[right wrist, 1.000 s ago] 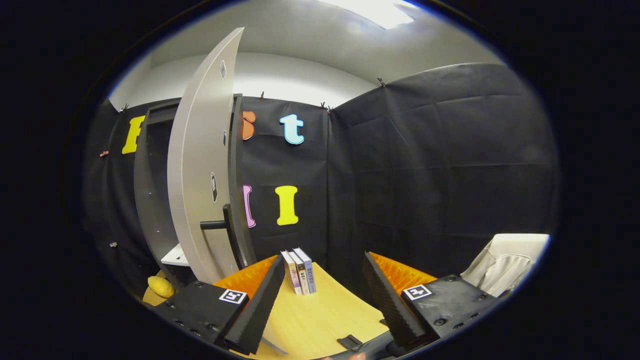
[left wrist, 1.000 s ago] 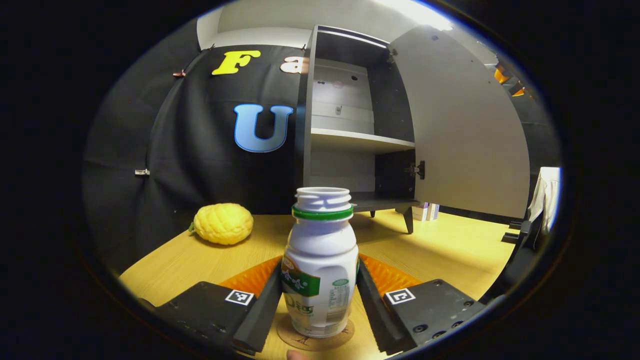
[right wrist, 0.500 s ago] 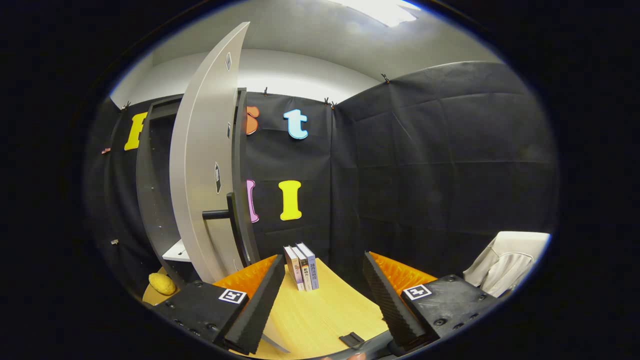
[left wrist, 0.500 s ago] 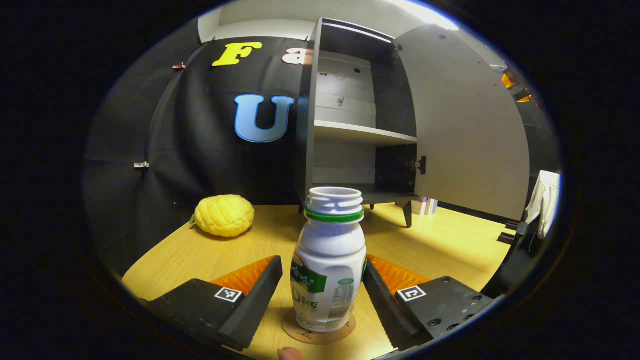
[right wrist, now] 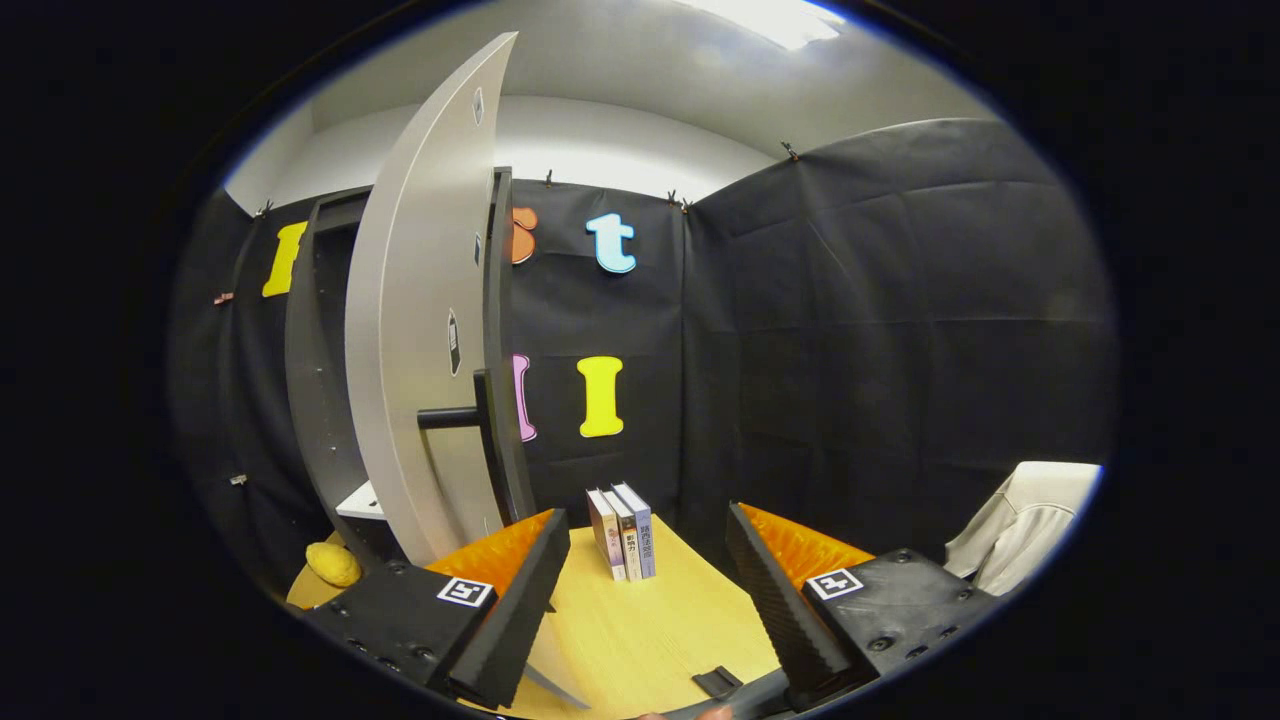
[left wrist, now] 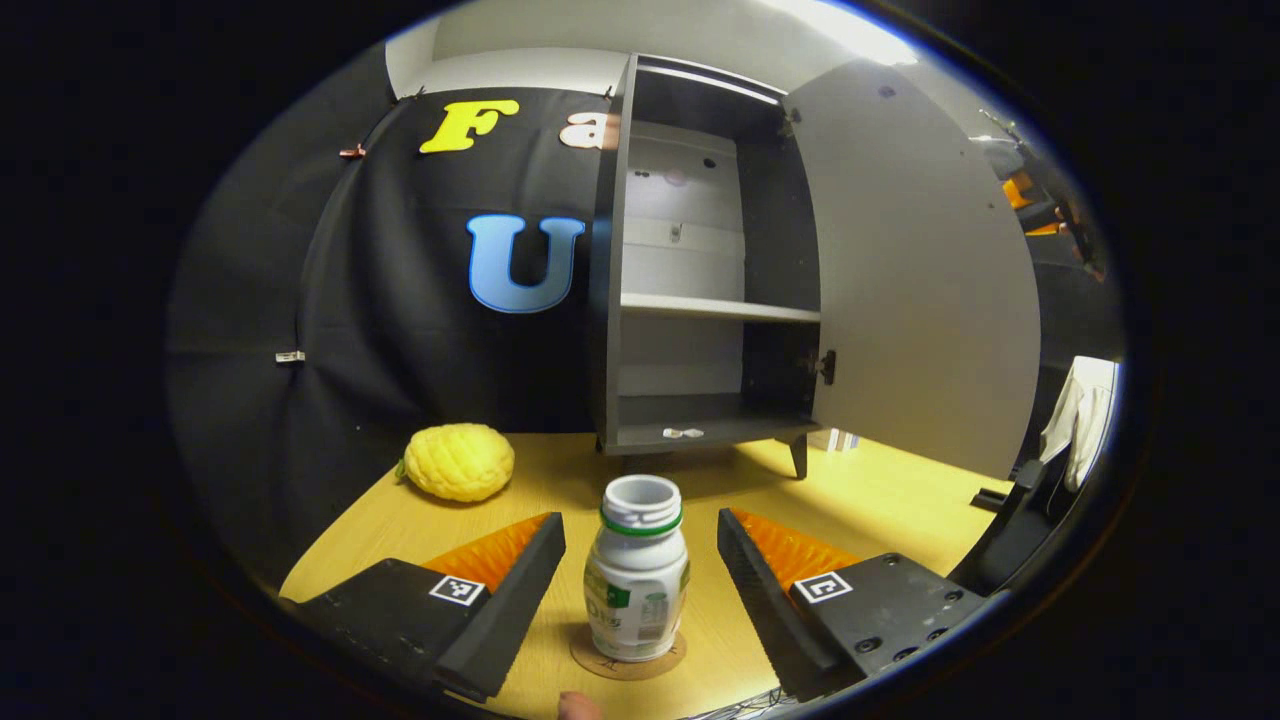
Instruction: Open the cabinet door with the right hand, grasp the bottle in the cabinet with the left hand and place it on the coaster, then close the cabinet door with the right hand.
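The white bottle (left wrist: 635, 580) with a green neck ring stands upright on the round brown coaster (left wrist: 628, 658) on the wooden table. My left gripper (left wrist: 640, 560) is open, its fingers apart on either side of the bottle without touching it. Behind stands the dark cabinet (left wrist: 700, 280) with its grey door (left wrist: 915, 290) swung open to the right. In the right gripper view, the open door (right wrist: 420, 330) with its dark bar handle (right wrist: 470, 415) is just ahead to the left. My right gripper (right wrist: 645, 570) is open and holds nothing.
A yellow bumpy fruit (left wrist: 460, 462) lies on the table left of the cabinet. Three books (right wrist: 625, 518) stand upright by the back wall in the right gripper view. A pale garment (right wrist: 1025, 510) hangs at the right. A small white item (left wrist: 683, 433) lies on the cabinet's bottom shelf.
My left gripper opened wider and drew back from the bottle, which stays on the coaster and now looks smaller. The right gripper shifted slightly nearer the door handle.
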